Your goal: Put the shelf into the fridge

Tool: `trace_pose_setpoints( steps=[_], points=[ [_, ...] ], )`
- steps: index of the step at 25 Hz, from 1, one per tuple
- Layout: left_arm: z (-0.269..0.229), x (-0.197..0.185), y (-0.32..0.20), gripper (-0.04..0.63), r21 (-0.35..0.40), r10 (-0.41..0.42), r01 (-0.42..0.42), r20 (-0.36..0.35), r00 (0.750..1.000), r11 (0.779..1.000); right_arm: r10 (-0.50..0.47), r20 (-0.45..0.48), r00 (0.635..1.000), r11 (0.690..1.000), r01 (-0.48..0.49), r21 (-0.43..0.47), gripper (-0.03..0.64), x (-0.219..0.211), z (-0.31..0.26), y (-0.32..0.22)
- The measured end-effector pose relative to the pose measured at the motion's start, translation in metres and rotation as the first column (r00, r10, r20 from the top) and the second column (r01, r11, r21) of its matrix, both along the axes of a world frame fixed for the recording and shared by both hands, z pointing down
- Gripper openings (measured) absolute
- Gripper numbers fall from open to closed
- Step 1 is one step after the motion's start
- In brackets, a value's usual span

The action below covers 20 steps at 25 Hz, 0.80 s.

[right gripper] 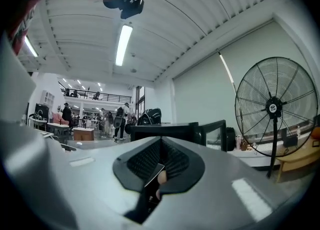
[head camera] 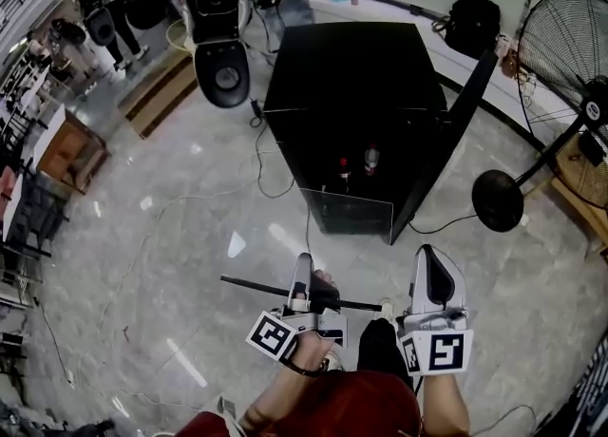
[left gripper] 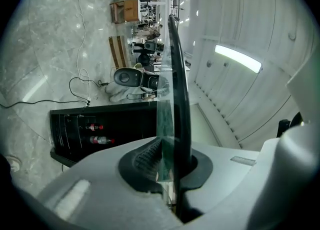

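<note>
The shelf (head camera: 275, 289) is a glass pane with a dark rim, carried low in front of me as a thin bar between both grippers. My left gripper (head camera: 302, 278) is shut on its rim; in the left gripper view the shelf (left gripper: 179, 84) runs edge-on out of that gripper (left gripper: 167, 149). My right gripper (head camera: 429, 264) is at the bar's right end, and in its own view the right gripper (right gripper: 159, 166) is shut on a thin dark strip that looks like the shelf's edge. Ahead stands the black fridge (head camera: 351, 74), its door (head camera: 451, 141) swung open to the right and bottles (head camera: 370, 160) inside.
A big floor fan (head camera: 570, 46) stands to the right of the fridge. A black chair (head camera: 220, 46) is at the back left and cables (head camera: 261, 174) trail over the marble floor. People and desks are far off at the left.
</note>
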<state>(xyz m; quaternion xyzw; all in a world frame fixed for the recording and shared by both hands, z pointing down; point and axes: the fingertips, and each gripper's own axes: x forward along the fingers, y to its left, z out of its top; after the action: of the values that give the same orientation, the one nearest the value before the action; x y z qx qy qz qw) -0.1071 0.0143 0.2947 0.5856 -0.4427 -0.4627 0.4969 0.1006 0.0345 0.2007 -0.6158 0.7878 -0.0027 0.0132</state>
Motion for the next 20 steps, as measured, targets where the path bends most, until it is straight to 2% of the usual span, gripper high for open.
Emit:
trace_pose_setpoints(
  steps=[5, 11, 20],
  points=[
    [0.019, 0.033, -0.033, 0.021, -0.036, -0.022, 0.021, -0.033, 0.999, 0.999, -0.027, 0.005, 1.000, 0.999, 0.027, -0.032, -0.005, 0.034, 0.012, -0.035],
    [0.050, 0.064, -0.067, 0.021, -0.076, -0.062, 0.059, -0.036, 0.997, 0.995, -0.072, 0.000, 0.997, 0.994, 0.072, -0.078, -0.005, 0.063, 0.038, -0.075],
    [0.112, 0.089, -0.103, 0.021, -0.078, -0.097, 0.091, -0.076, 0.992, 0.993, -0.178, 0.005, 0.984, 0.977, 0.178, -0.116, -0.005, 0.061, 0.084, -0.109]
  ],
)
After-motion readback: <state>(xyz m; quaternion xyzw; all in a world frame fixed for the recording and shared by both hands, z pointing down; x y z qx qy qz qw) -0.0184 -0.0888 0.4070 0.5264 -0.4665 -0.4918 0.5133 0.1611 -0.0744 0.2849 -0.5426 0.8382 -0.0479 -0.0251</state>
